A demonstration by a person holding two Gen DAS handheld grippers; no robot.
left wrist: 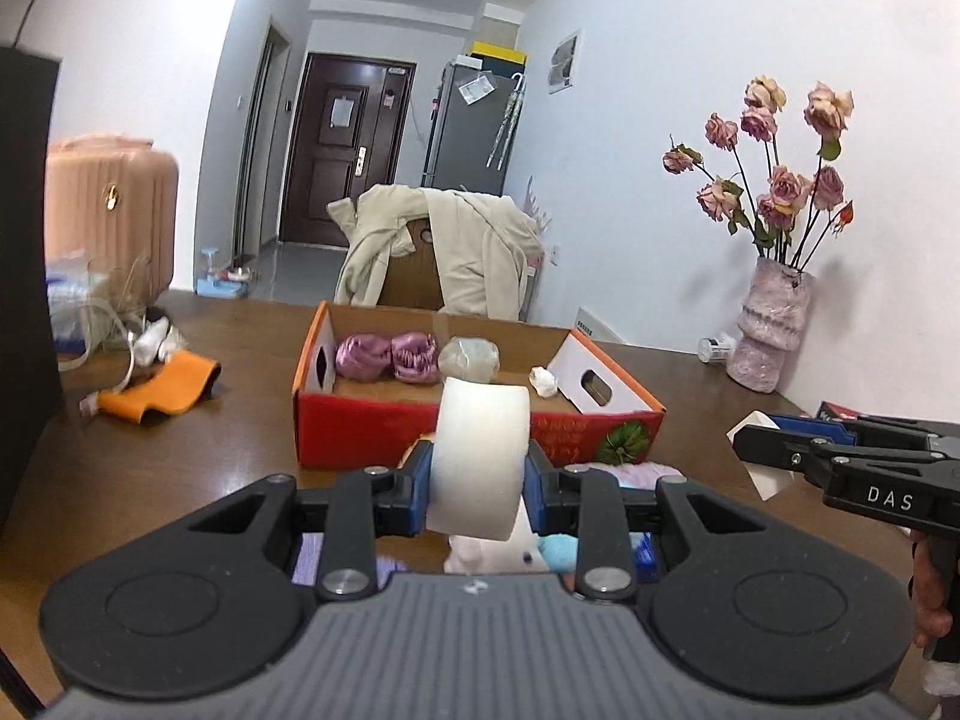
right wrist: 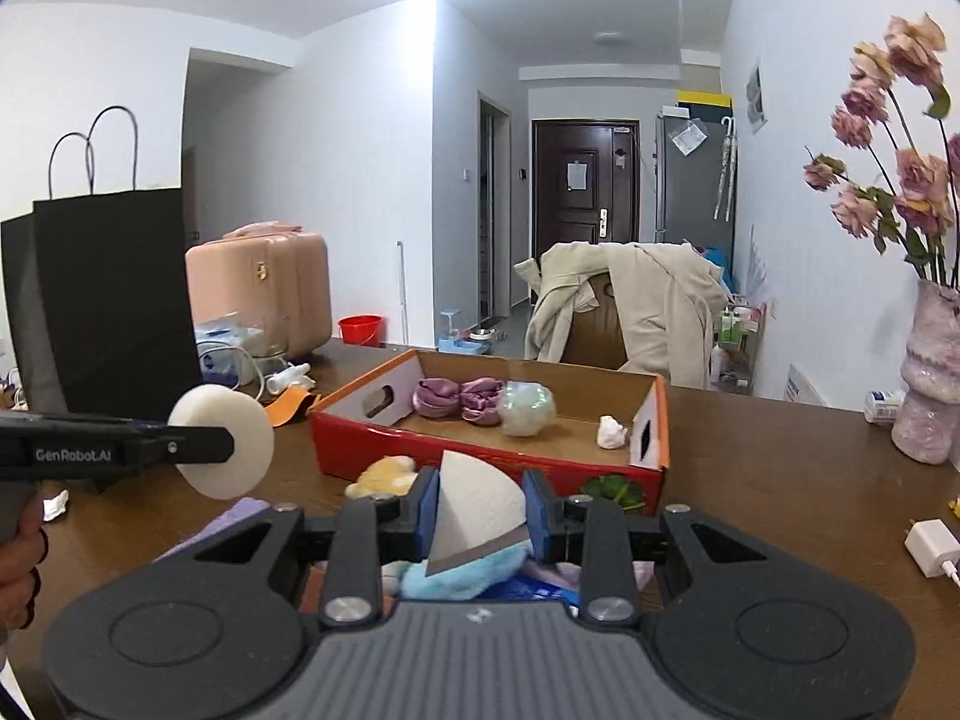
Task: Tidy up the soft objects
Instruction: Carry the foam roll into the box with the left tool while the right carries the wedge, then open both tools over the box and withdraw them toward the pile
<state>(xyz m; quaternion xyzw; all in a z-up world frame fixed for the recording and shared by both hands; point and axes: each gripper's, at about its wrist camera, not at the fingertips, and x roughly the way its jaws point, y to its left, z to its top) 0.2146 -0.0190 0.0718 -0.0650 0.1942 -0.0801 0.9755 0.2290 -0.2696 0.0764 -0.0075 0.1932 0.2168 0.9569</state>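
Two grippers up over desk (right wrist: 780, 450). Left gripper (left wrist: 480, 474) clamped on round white sponge (left wrist: 483, 456). Right gripper (right wrist: 480, 510) clamped on wedge-shaped white sponge (right wrist: 474, 504). Red box (right wrist: 480, 456) just beyond, holding purple scrunchies (right wrist: 459, 399). Plush toys (right wrist: 456, 576) below grippers.

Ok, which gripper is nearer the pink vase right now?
Right. The right gripper has the pink vase ahead to its right; the left gripper is on its other side, farther from the vase.

The box (left wrist: 372, 426) sits on the table (left wrist: 228, 438) ahead of me, two scrunchies (left wrist: 384, 357) inside at its left, plush toys (right wrist: 456, 576) before it, vase (left wrist: 768, 324) right.
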